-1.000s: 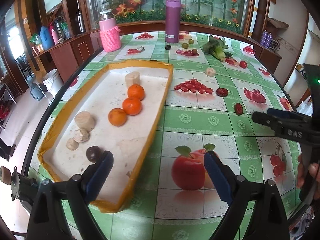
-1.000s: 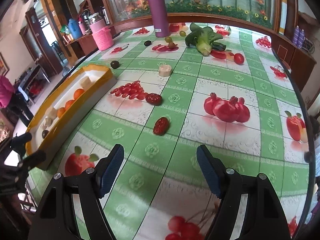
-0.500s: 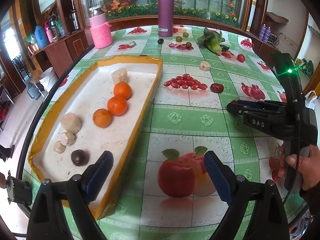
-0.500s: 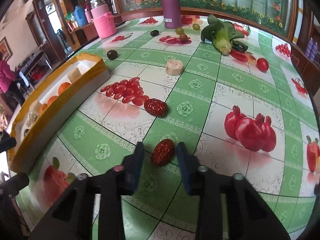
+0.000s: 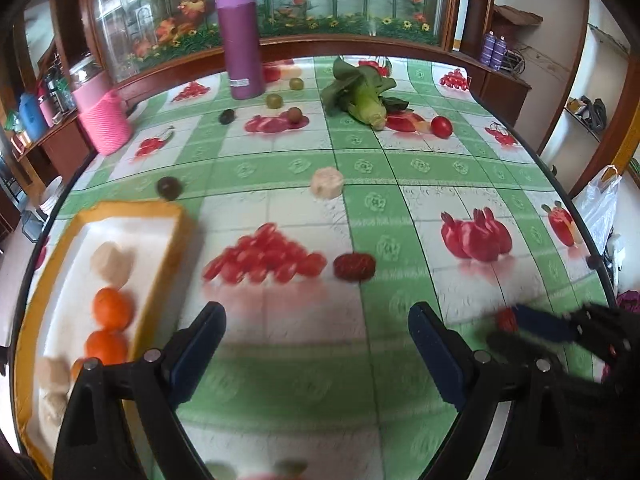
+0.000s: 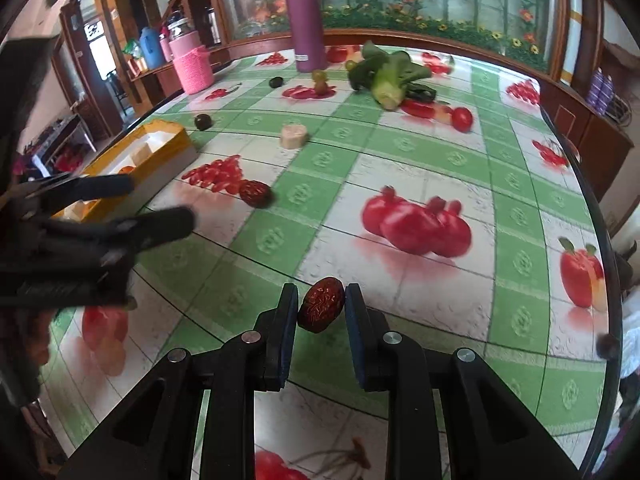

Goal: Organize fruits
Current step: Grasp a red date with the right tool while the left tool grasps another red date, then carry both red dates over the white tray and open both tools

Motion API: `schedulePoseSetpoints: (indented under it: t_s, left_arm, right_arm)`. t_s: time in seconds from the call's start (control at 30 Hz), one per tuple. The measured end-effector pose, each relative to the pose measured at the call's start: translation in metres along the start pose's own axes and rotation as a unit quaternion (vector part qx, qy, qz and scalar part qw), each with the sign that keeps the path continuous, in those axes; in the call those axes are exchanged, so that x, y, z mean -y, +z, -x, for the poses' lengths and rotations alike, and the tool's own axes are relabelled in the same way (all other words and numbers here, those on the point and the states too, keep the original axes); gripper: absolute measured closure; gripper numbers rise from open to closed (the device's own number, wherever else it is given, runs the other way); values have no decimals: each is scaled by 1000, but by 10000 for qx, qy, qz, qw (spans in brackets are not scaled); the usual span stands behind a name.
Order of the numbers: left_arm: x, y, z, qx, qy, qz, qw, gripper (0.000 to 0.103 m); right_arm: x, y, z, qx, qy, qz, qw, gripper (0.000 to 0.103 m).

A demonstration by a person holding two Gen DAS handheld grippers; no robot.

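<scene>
— Where is the red date (image 6: 321,310) against your tools?

— It sits between the pads of my right gripper (image 6: 321,307), which is clamped on its two sides just above the tablecloth (image 6: 400,152). My left gripper (image 5: 316,354) stands wide apart with nothing in it, over the cloth beside the yellow tray (image 5: 160,276); a second date (image 5: 354,266) lies ahead of it.

— Anything hard to read?

— The left view is blurred; there the held date shows only as a red smear. The tray is cut off.

— How does the date lie?

— Long axis roughly upright in my view, leaning right.
</scene>
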State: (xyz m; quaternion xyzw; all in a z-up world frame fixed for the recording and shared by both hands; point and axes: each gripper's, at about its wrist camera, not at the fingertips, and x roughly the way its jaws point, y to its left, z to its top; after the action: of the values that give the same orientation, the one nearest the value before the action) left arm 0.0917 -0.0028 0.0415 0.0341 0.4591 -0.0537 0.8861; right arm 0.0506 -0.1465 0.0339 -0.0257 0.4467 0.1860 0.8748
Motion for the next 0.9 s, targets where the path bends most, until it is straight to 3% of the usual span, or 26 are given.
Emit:
schedulePoseSetpoints:
  t_s: [0.2, 0.27, 0.33, 0.53, 0.9]
  left_arm:
    - [8, 15, -32, -146, -231, 270, 9993, 25]
    - [9, 17, -41, -218, -267, 300, 9990, 44]
    - [10, 17, -43, -129, -264, 246, 9993, 71]
    - [4, 8, -34, -192, -540, 263, 9980, 71]
    - [-3, -39, 23, -126, -769, 199, 9968, 71]
  right_arm:
    - [12, -5, 4, 29, 85, -233, 9997, 79]
    - [14, -6, 3, 27, 87, -258, 9996, 79]
    - [16, -6, 2, 21, 84, -285, 9996, 79]
    - [15, -6, 1, 30, 130, -375, 9992, 79]
    - [8, -8, 24, 193, 4, -379, 9991, 79]
